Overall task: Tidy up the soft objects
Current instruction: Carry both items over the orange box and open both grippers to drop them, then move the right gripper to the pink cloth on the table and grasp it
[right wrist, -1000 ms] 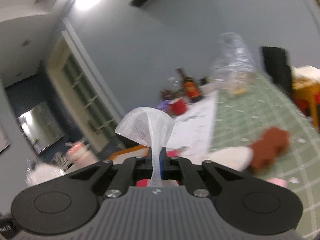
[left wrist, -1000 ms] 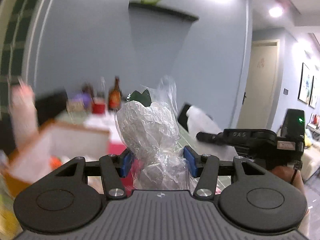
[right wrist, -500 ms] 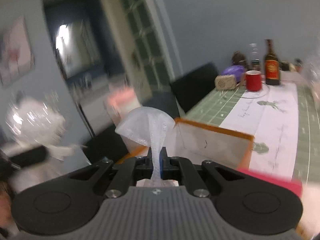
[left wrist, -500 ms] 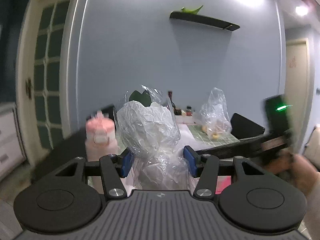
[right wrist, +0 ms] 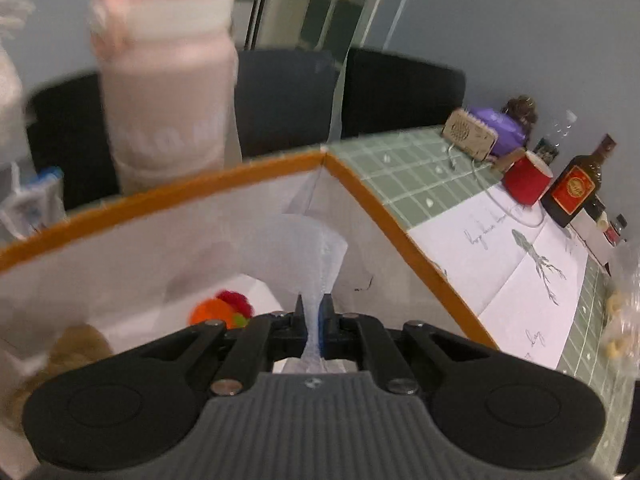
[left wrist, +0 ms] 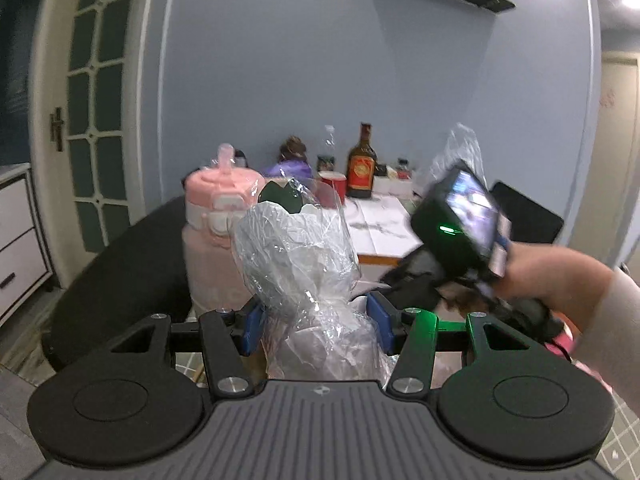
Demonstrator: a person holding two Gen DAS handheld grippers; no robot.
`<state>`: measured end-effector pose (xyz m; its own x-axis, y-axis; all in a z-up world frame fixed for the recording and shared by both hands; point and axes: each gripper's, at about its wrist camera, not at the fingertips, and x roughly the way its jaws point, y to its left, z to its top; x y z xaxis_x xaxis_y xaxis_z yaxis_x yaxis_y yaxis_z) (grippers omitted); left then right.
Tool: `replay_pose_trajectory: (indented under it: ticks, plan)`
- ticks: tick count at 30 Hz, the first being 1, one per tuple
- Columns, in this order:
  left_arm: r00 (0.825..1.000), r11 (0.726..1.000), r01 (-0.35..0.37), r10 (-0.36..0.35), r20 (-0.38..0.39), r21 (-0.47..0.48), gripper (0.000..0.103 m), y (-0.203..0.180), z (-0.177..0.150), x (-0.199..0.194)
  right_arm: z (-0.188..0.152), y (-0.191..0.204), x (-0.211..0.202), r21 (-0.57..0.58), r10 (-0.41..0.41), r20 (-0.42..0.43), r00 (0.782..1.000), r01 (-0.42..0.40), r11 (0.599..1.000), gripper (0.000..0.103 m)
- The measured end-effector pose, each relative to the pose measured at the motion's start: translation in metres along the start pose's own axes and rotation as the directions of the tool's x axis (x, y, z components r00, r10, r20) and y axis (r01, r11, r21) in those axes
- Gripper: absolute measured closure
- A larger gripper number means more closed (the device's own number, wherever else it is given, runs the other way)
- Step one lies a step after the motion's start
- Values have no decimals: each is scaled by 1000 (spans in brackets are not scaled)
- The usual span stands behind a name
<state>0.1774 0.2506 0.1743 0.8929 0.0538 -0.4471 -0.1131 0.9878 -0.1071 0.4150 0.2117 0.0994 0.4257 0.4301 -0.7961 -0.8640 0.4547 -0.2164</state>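
Observation:
My left gripper (left wrist: 314, 322) is shut on a crinkled clear plastic bag (left wrist: 298, 256) with a white soft object and a dark green part inside, held up in the air. My right gripper (right wrist: 314, 322) is shut on a thin white mesh cloth (right wrist: 316, 252) and holds it over the open white box with an orange rim (right wrist: 368, 196). Inside the box lie an orange and red soft toy (right wrist: 224, 310) and a tan soft object (right wrist: 76, 346). The right gripper also shows in the left wrist view (left wrist: 460, 240), held by a hand.
A pink water bottle (right wrist: 164, 92) stands behind the box, also in the left wrist view (left wrist: 212, 236). On the green checked table (right wrist: 404, 172) are a red cup (right wrist: 526, 178), a brown bottle (right wrist: 576, 188), a purple object (right wrist: 500, 130), white paper (right wrist: 516, 264) and a snack bag (right wrist: 622, 320). Dark chairs (right wrist: 400, 88) stand behind.
The right gripper has swung down over the box with the mesh cloth. The left gripper, still holding the bag, has turned toward the table and the pink bottle.

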Motion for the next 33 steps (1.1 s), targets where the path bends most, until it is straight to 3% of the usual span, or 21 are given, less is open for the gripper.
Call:
replay_pose_trajectory:
  ticks: [3,5,6,9,12,15,17,18,20,23,26,28,33]
  plan:
    - [1000,999,-16,17,-21,34,42,-2,-5,9,3,-4,14,25,-17,-29,999,18,1000,100]
    - [998,998,-30,32,-45,59,42,-5,-8,17,3,-8,20,101,-33,-66,997,39,994,73]
    - [997,997,-35,39,-60,70,42,-8,-11,20,3,-10,20,128,-26,-62,998,33,991,53]
    - [994,994,-53,61,-94,92,42,-16,-17,30,-8,-14,-4,173,26,44,999,-33,984,51]
    - [985,984,-88,109,-131,152,42,-28,-23,40,-23,-24,-35,227,-6,119,993,-21,974,37]
    - [978,971,-110,144,-152,212,42,-39,-27,53,-44,-36,-67,296,-29,172,985,-23,955,35]
    - [973,965,-107,152,-174,241,41,-45,-28,62,-62,-46,-88,344,42,221,974,-119,931,31]
    - [972,962,-110,157,-173,251,41,-47,-29,65,-71,-51,-95,371,106,242,964,-193,909,26]
    - [969,952,-134,184,-163,275,36,-50,-30,69,-93,-59,-111,434,199,278,940,-308,847,26]
    - [956,933,-204,255,-145,296,27,-49,-31,74,-134,-58,-144,510,249,355,901,-411,756,26]
    - [955,928,-248,283,-92,276,12,-47,-32,65,-171,-48,-169,526,284,421,861,-487,698,26]
    - [959,934,-237,268,-88,269,12,-44,-30,60,-189,-42,-183,525,278,442,853,-497,691,26]
    - [975,962,-181,202,-88,204,12,-41,-16,44,-218,-37,-208,535,201,445,873,-439,722,26]
